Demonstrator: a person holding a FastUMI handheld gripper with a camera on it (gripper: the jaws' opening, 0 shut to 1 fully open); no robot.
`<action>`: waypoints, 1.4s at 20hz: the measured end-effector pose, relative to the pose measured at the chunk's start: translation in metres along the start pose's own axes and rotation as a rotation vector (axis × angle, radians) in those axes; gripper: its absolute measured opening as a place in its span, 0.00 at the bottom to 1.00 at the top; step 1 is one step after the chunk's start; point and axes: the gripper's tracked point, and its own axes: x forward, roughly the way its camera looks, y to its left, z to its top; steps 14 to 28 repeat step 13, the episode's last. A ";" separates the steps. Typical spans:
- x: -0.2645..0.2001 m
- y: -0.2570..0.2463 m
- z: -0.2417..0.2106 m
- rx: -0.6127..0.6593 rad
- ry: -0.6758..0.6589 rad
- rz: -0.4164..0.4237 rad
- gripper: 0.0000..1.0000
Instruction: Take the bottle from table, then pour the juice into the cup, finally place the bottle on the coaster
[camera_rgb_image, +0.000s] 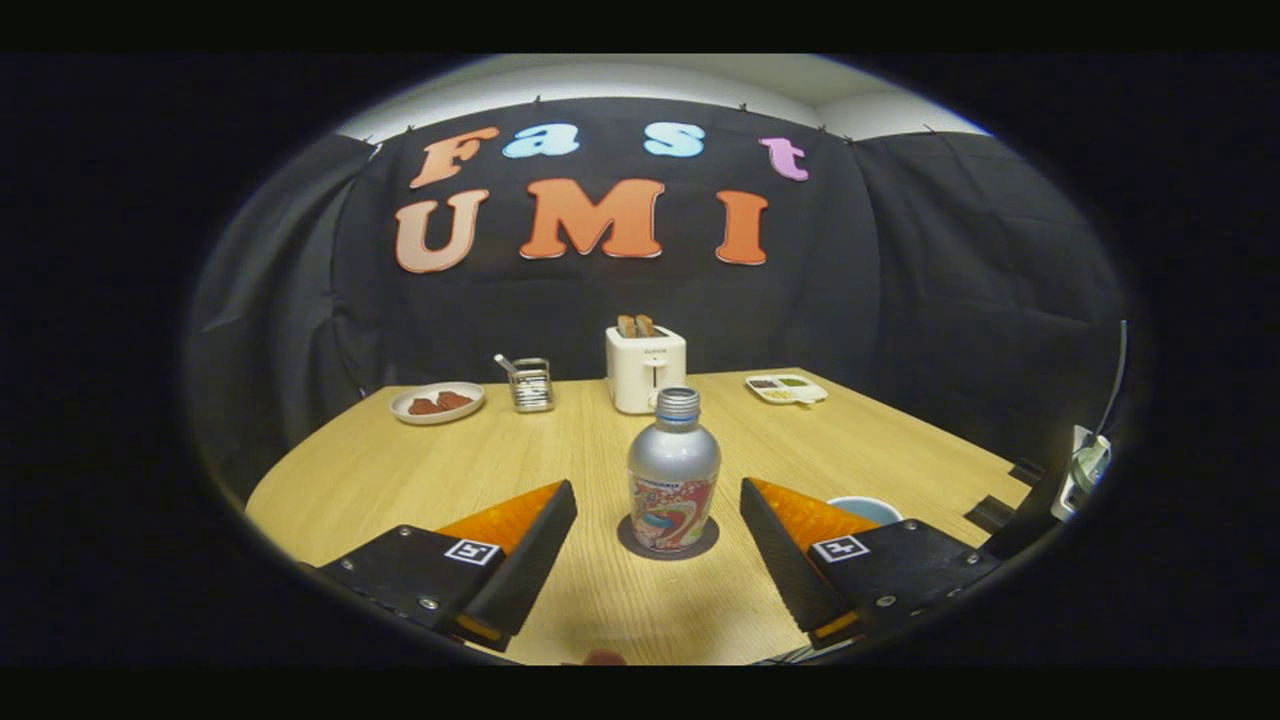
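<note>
A silver bottle (673, 480) with a grey cap and a red patterned label stands upright on a dark round coaster (630, 541) on the wooden table (400, 470). My gripper (658, 503) is open, its two fingers spread wide to either side of the bottle and not touching it. The bottle sits between the fingertips, level with them or just ahead. A light blue cup (868, 509) shows beside the right finger, partly hidden behind it.
At the table's far side stand a white toaster (645, 367) with toast, a metal holder (530, 384), a plate with brown food (437, 402) and a small divided tray (786, 388). Dark clamps (1000, 505) sit on the right table edge.
</note>
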 end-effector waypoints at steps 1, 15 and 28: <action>-0.012 0.004 0.006 0.008 -0.021 0.015 0.97; -0.102 0.072 -0.010 -0.077 -0.091 0.267 0.98; -0.102 0.072 -0.010 -0.077 -0.091 0.267 0.98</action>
